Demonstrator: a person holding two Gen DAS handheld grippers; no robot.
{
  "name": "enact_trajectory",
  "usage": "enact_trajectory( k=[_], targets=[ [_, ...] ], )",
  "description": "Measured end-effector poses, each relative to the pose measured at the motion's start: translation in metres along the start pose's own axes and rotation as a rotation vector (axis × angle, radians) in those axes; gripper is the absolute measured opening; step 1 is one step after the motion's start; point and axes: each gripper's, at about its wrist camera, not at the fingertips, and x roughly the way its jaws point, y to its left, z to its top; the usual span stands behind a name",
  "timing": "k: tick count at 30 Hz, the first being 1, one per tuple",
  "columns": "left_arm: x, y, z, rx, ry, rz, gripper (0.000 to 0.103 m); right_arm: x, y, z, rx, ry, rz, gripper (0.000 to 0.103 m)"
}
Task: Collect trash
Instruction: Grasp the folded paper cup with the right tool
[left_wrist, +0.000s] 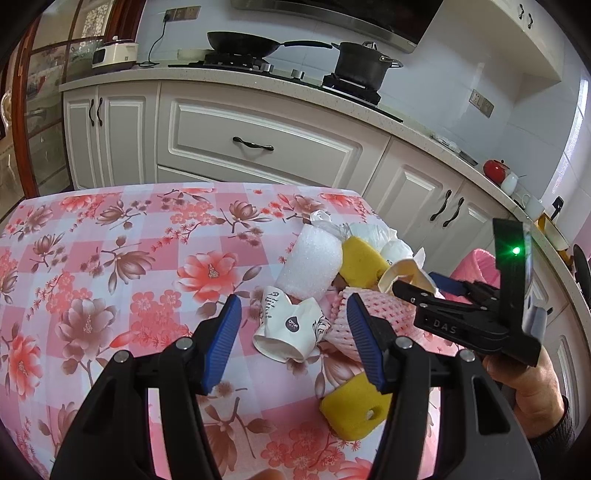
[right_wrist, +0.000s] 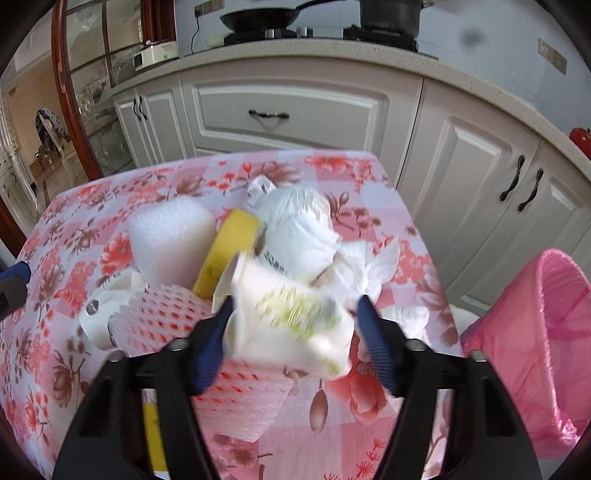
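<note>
Right wrist view: the right claw (right_wrist: 291, 325) has a crumpled white carton (right_wrist: 291, 314) with green print between its blue pads. The left pad touches the carton's edge; the right pad appears to sit just clear of it, and the frame is blurred, so I cannot tell whether the grip is made. The green print is smeared past reading.

The left claw (left_wrist: 293, 321) stands half open over the bench (left_wrist: 92, 258), gripping nothing. A crushed paper cup (left_wrist: 291, 328) lies between and beyond its pads, untouched.

Nearly all the trash looks uncollected. Heaped near the bench's right edge are the cup, a white foam block (left_wrist: 310, 266), a pink foam net (left_wrist: 340, 317), two yellow sponges (left_wrist: 352, 410), a white plastic bag (right_wrist: 295, 218) and crumpled tissue (right_wrist: 369, 266). The pink-lined bin (right_wrist: 546, 332) stands on the floor just beside that edge; its inside is not visible, so what has gone in cannot be judged. Left to do, I judge: carry each piece over and drop it in.

Writing: the cup bears a dark round logo and slanted script, both too small to read. The right claw's body, seen from the left wrist, is embossed "DAS".
</note>
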Motion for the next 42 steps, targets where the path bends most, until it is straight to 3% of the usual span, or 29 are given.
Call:
enact_trajectory(
  k=[3,11,15,33,37,42],
  targets=[
    [0.003,-0.001,-0.001,0.002,0.006,0.000,0.057,0.003,0.001,-0.005,-0.012,0.010,0.011,0.044],
    [0.010,-0.005,-0.003,0.009,0.019,-0.005,0.057,-0.007,-0.008,-0.019,-0.006,0.006,0.029,0.035],
    [0.014,-0.009,-0.004,0.018,0.024,-0.008,0.057,-0.015,-0.014,-0.028,0.001,0.006,0.043,0.024],
    [0.040,-0.050,-0.010,0.075,0.077,-0.077,0.057,-0.041,-0.032,-0.057,0.032,-0.008,0.089,0.024],
    [0.050,-0.062,-0.015,0.076,0.109,-0.112,0.068,-0.049,-0.035,-0.063,0.036,-0.011,0.099,0.024],
    [0.061,-0.079,-0.018,0.092,0.137,-0.129,0.070,-0.060,-0.042,-0.071,0.048,-0.023,0.101,0.024]
  ],
)
